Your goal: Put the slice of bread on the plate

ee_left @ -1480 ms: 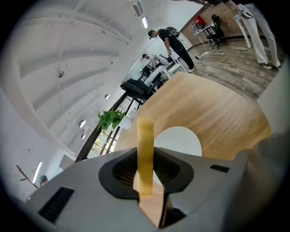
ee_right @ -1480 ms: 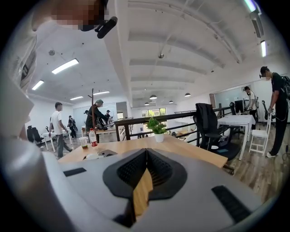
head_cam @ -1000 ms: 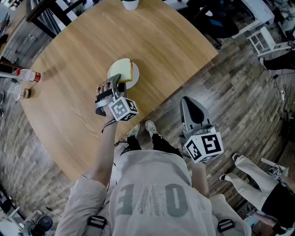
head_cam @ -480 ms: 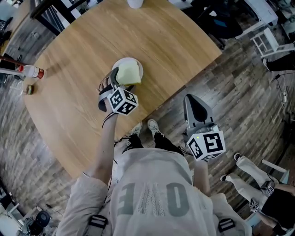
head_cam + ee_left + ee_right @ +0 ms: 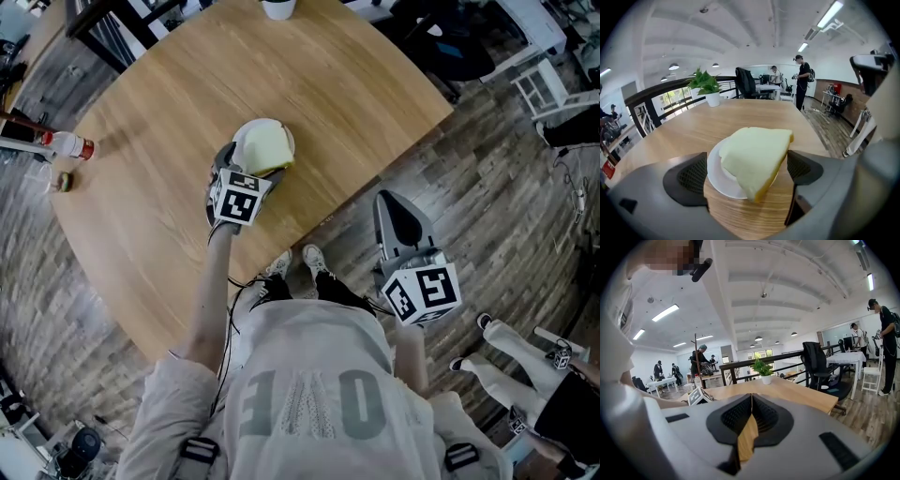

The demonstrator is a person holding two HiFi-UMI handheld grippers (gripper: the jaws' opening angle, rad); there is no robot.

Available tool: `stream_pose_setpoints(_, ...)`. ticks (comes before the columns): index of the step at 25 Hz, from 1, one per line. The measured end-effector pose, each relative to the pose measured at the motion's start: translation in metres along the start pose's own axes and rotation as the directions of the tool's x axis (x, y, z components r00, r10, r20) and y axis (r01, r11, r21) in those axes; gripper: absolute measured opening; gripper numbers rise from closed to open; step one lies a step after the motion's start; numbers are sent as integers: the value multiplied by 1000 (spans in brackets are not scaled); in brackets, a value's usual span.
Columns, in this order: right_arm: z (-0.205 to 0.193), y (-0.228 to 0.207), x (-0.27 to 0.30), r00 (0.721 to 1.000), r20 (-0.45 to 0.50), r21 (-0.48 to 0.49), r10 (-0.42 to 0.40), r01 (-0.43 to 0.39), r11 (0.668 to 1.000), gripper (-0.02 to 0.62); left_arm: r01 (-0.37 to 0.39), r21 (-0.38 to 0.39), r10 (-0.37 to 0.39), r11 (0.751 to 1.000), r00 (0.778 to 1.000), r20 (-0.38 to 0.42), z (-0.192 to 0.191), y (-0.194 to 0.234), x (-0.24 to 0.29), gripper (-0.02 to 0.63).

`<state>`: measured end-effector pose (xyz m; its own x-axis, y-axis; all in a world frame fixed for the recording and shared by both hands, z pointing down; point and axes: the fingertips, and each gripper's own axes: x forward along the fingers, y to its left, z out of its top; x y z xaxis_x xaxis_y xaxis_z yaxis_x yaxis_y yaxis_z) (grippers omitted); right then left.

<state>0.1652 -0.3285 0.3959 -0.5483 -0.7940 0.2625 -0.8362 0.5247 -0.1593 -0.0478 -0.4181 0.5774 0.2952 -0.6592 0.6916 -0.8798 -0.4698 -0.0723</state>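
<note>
Left gripper view: tongs (image 5: 746, 172) opening, bread (image 5: 754, 154) between

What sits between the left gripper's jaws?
The bread slice, resting on the white plate, lies between the left gripper's opening jaws; the pads don't clamp it. The left gripper view shows this.

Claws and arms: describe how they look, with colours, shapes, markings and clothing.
The left claw, opening with the bread slice between its jaws, and the right claw are smooth grey shells with dark ribbed pads. Each carries a white cube printed with black square markers. A thin black cable runs along the left arm. The person wears a pale short-sleeved shirt.
</note>
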Motion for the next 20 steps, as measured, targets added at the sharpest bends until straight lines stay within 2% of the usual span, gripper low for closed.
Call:
stream_pose_setpoints(3,1,0,0,1000,3,-3,5,-5,1000,18,15,-74,-13,997,999,34,4,0,-2,513)
stream_pose_setpoints(7,0,1,-1,1000,-2,4,0,0,1000,18,74,-250,-52,965,995,90,4,5,-5,514)
stream_pose_setpoints(11,2,1,1,1000,4,1,5,-5,1000,18,46,-277,-14,960,993,116,8,14,-11,514)
stream_pose_setpoints(14,4,0,1,1000,6,4,-1,1,1000,18,55,-319,7,946,982,189,26,17,-25,513)
stream_pose_setpoints(17,8,0,2,1000,18,2,1,-1,1000,18,76,-385,52,920,948,313,55,22,-54,512)
stream_pose_setpoints(20,18,3,7,999,43,-4,10,-10,1000,18,142,-501,121,854,882,455,83,30,-90,512)
